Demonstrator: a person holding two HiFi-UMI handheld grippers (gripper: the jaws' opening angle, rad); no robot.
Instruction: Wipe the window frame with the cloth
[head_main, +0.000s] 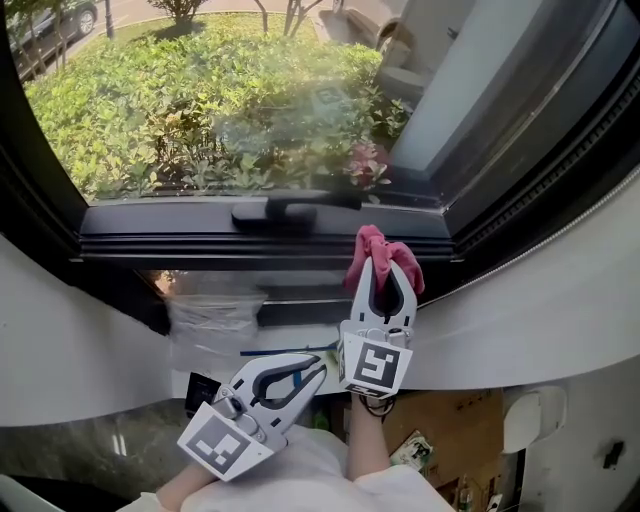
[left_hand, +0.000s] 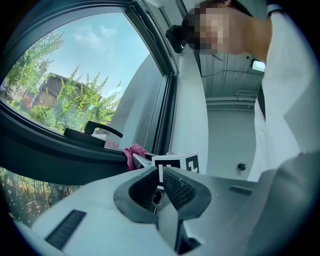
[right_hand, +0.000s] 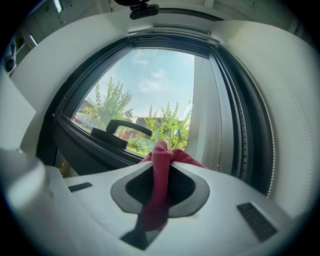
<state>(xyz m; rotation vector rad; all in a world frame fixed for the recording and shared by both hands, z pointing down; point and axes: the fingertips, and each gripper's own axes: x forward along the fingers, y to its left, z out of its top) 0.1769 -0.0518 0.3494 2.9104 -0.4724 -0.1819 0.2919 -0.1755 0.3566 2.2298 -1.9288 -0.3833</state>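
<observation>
My right gripper (head_main: 382, 262) is shut on a pink-red cloth (head_main: 372, 250), whose bunched end pokes past the jaw tips right at the lower rail of the dark window frame (head_main: 200, 238). In the right gripper view the cloth (right_hand: 159, 175) hangs down between the jaws of the right gripper (right_hand: 163, 159), with the frame (right_hand: 90, 140) just beyond. My left gripper (head_main: 318, 368) sits lower and nearer to me, shut with nothing in it. In the left gripper view the left gripper (left_hand: 161, 172) points toward the right gripper's marker cube (left_hand: 175, 162) and the cloth (left_hand: 133, 151).
A black window handle (head_main: 285, 210) lies on the lower rail left of the cloth. Green shrubs (head_main: 200, 100) show through the glass. A white padded surround (head_main: 520, 320) curves around the window. Below lie a plastic bag (head_main: 215, 315) and cluttered floor items (head_main: 450, 450).
</observation>
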